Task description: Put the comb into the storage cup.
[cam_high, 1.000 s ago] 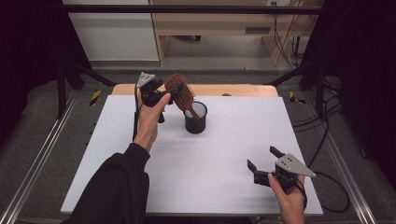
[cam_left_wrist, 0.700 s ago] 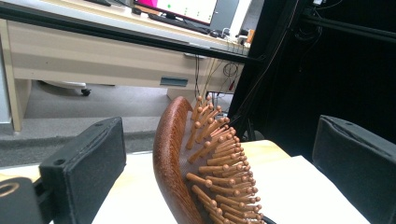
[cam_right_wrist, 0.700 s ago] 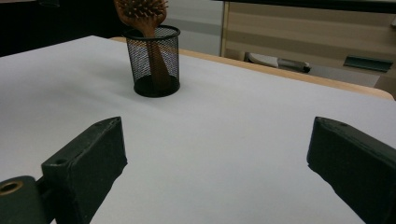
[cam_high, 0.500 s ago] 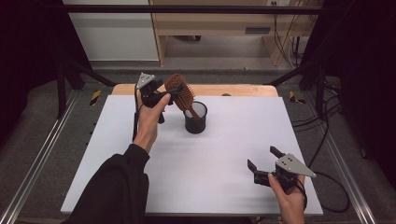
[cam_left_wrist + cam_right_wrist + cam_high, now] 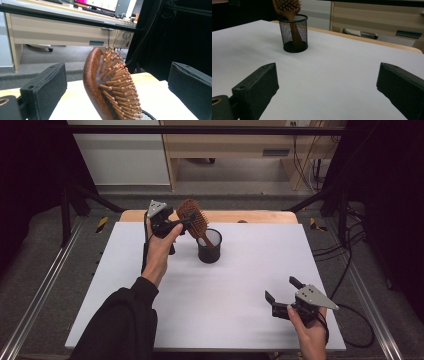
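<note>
The left tongs (image 5: pixel 176 226) are spread wide around the head of a wooden hairbrush (image 5: pixel 193 220), with a gap visible on both sides of it in the left gripper view, so nothing is pinched. The hairbrush (image 5: pixel 110 85) stands tilted, handle down, in a black mesh cup (image 5: pixel 209 246) on the far middle of the white surface (image 5: pixel 240 285). The right tongs (image 5: pixel 285 295) are held spread and empty at the near right, well apart from the cup (image 5: pixel 294 33). Either a grasp or a release of the brush head is judged to be in hand. If a grasp, the jaws must be pressed together on the head before it is lifted straight out.
</note>
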{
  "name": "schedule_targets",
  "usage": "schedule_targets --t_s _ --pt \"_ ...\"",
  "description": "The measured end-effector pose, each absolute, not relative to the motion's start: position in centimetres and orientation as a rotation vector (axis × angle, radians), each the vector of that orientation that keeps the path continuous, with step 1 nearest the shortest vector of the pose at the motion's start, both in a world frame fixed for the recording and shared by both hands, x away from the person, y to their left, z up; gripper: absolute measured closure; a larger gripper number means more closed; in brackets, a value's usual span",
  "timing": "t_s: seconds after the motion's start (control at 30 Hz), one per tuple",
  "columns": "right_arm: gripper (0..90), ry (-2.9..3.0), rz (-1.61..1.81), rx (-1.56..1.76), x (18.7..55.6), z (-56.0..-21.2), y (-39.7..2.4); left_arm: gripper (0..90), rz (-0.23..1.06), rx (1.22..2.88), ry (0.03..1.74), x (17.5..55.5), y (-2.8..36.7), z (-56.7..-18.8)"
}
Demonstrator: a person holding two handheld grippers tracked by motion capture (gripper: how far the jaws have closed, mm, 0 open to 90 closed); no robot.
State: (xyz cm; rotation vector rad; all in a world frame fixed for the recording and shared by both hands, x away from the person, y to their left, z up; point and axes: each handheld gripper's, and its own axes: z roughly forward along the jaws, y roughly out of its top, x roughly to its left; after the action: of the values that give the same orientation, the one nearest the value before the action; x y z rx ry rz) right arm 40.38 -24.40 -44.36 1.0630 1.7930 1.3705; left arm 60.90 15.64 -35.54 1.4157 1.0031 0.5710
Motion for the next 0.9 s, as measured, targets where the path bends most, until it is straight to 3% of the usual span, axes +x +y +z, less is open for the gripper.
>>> schedule_targets --t_s 0.9 --pt "3.3 1.801 1.378 1.051 40.3 -44.3 -24.3 2.3 0.622 1.413 0.981 59.4 16.3 -36.2"
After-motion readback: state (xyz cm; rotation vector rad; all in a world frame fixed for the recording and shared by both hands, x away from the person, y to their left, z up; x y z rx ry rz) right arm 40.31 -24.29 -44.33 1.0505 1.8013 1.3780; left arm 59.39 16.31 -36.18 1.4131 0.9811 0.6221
